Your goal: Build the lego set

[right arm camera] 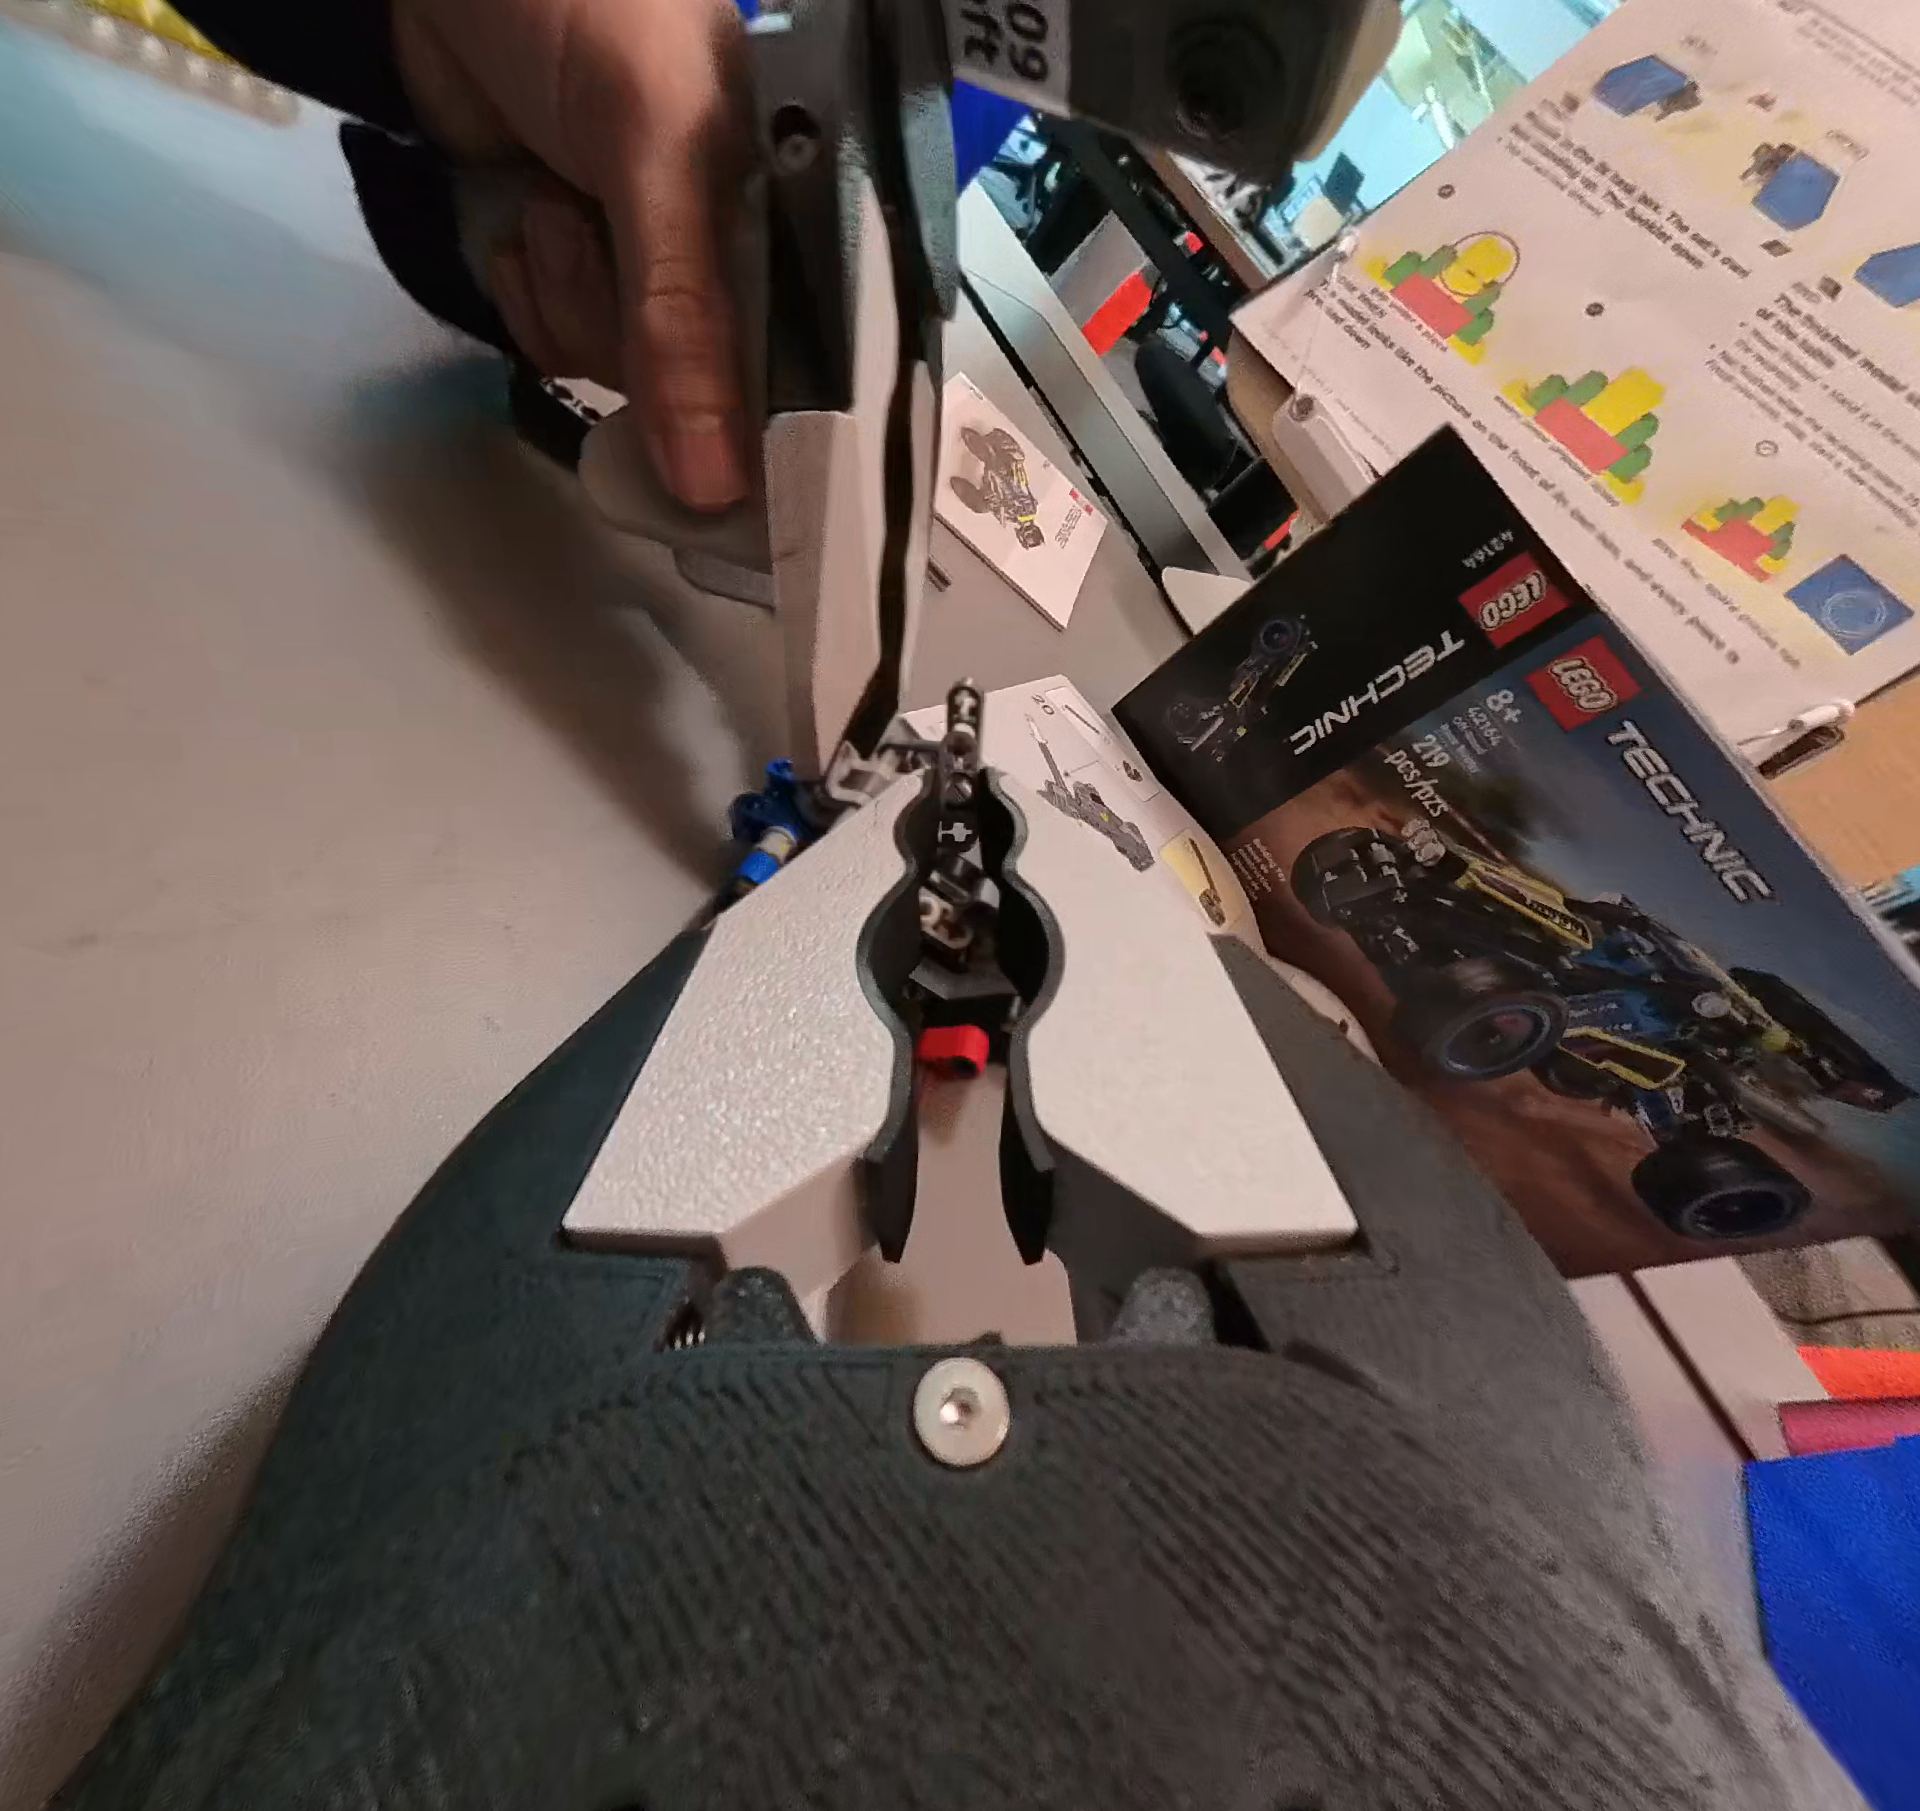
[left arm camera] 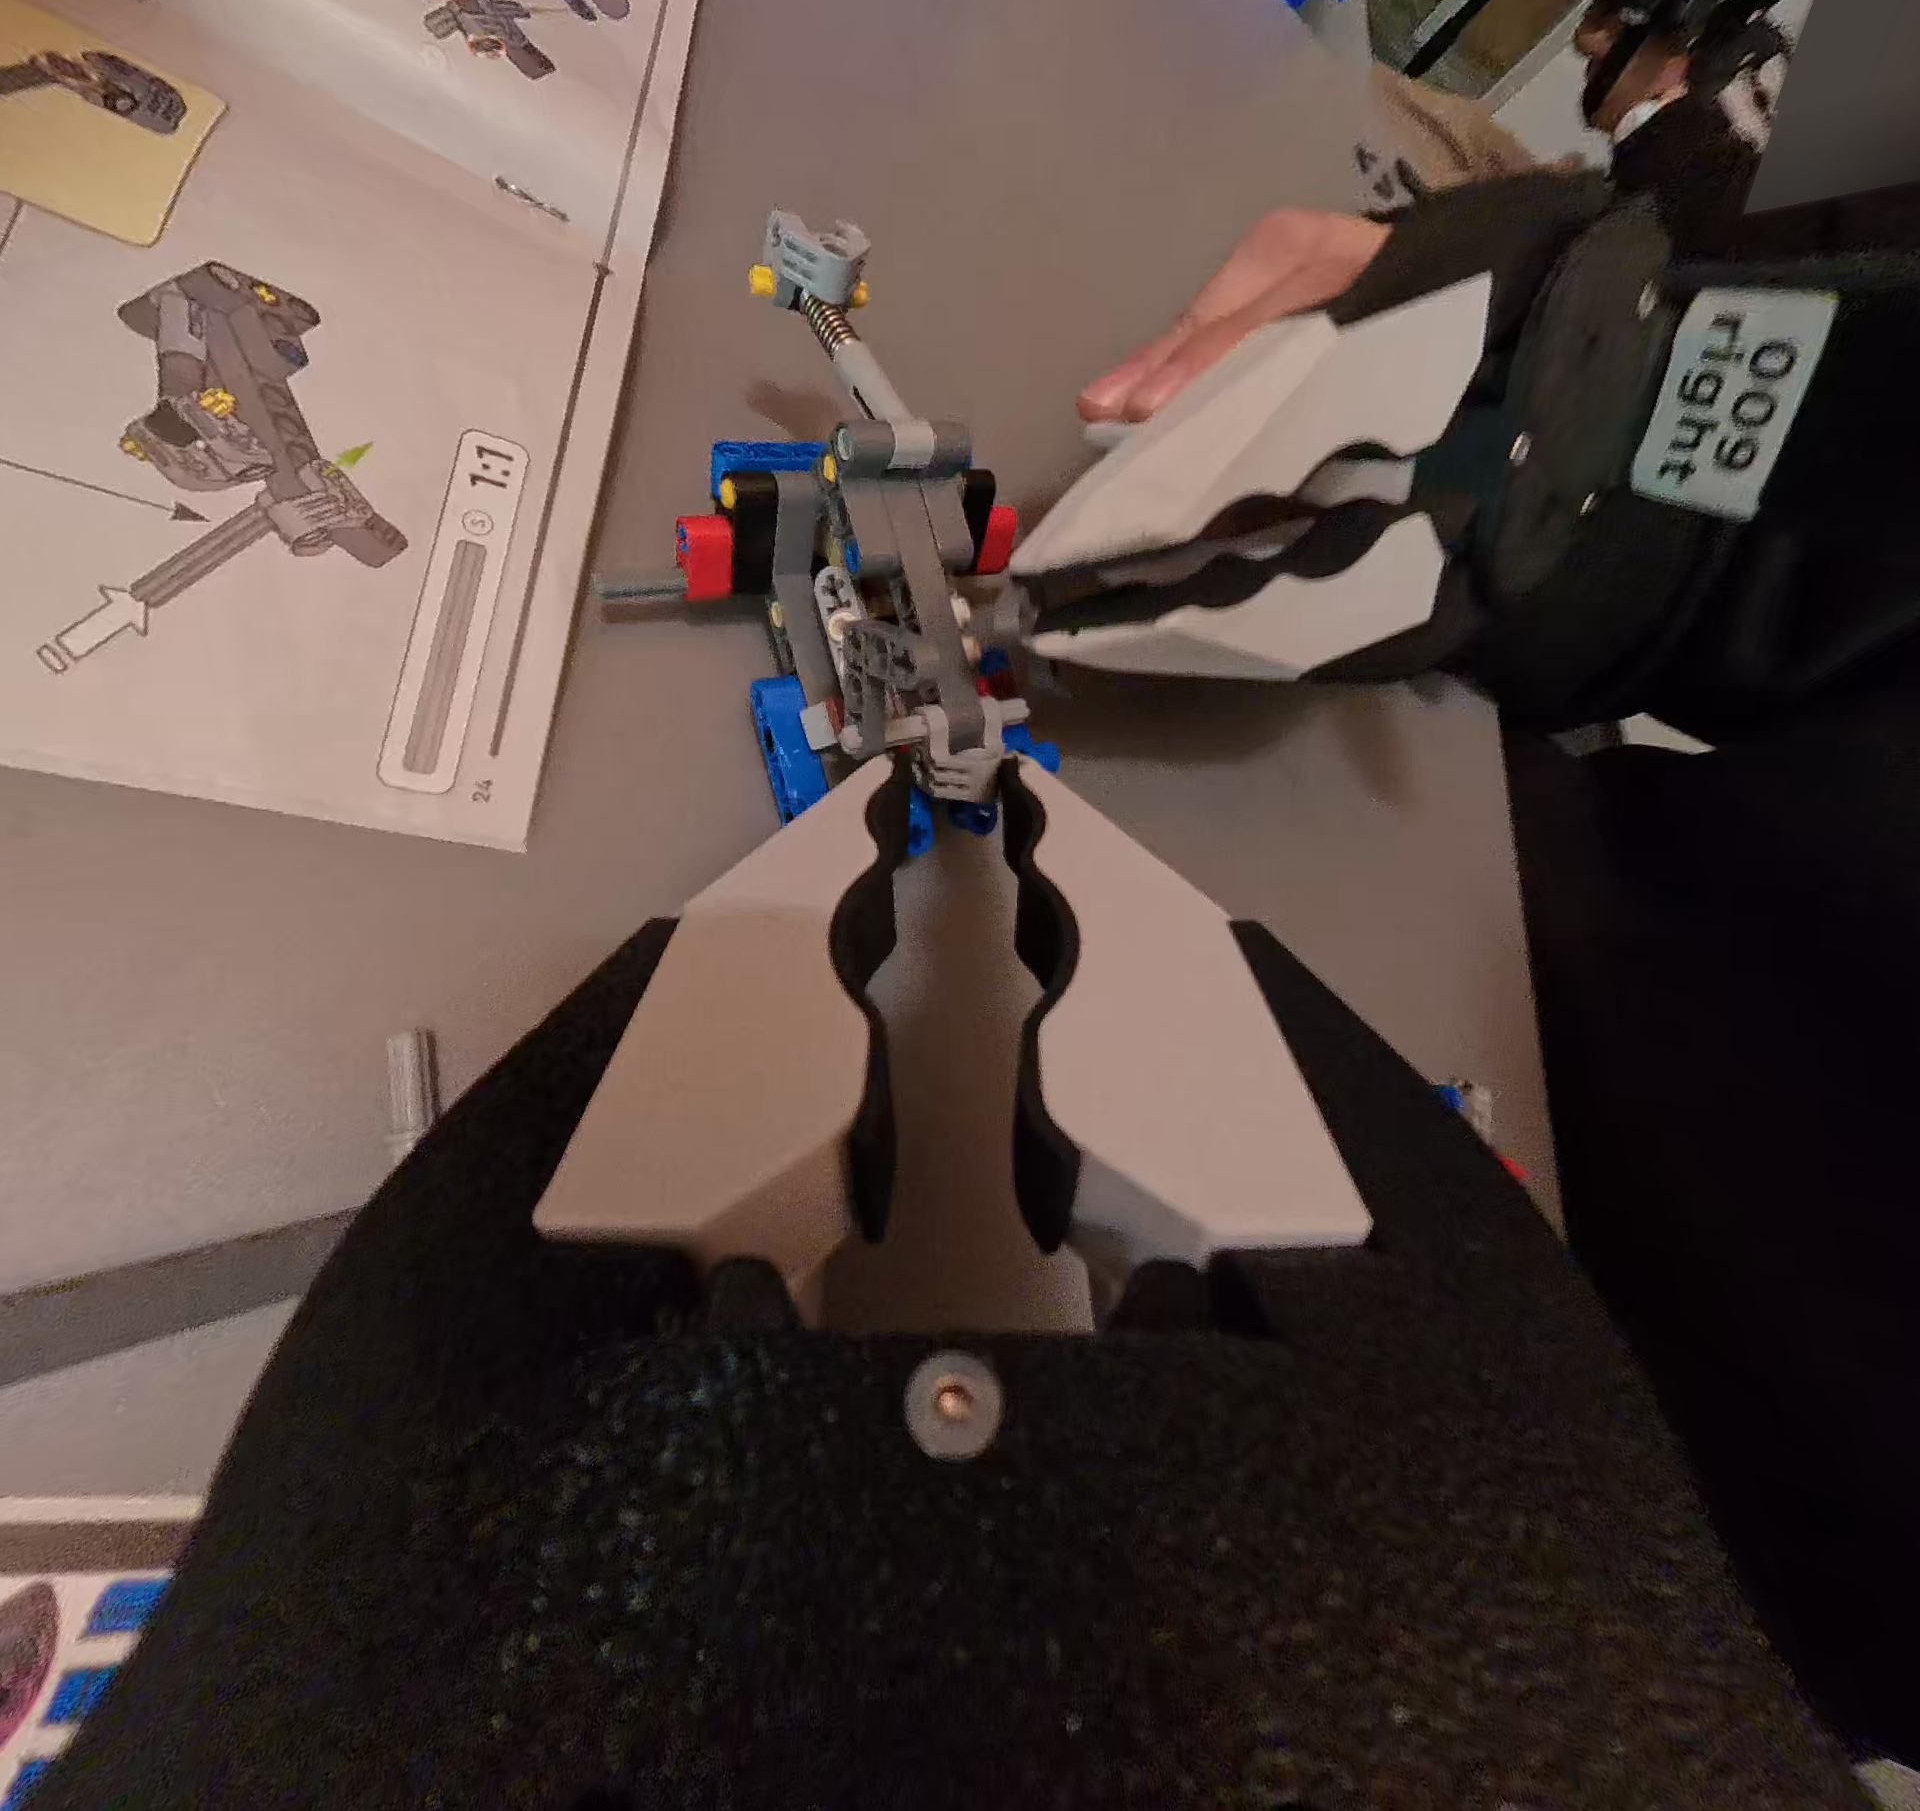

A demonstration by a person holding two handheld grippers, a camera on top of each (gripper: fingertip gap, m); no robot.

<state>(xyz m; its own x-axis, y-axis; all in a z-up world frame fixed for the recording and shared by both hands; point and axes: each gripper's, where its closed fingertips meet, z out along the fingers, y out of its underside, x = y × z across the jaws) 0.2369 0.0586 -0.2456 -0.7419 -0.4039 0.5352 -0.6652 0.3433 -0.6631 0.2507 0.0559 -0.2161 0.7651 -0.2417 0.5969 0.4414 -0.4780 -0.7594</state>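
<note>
In my left wrist view there is one toy model [left arm camera: 873, 577] of grey, blue, red and black building pieces on the grey table [left arm camera: 1143, 151]. My left gripper [left arm camera: 951, 774] is clamped on a light grey piece at the model's near end, with both dark pads against it. My right gripper [left arm camera: 1023, 608] comes in from the model's right side, its tips nearly together on a small dark part of the model. One open instruction booklet [left arm camera: 312, 359] lies left of the model.

In my right wrist view the right gripper [right arm camera: 961, 805] pinches a thin black beam [right arm camera: 958, 753] of the model [right arm camera: 951, 920] between its fingers. The left gripper [right arm camera: 847, 764] reaches down just left of that beam, with one hand [right arm camera: 582, 151] gripping its handle. One toy box [right arm camera: 1538, 878] stands right of the model, and I count two booklets beyond it.
</note>
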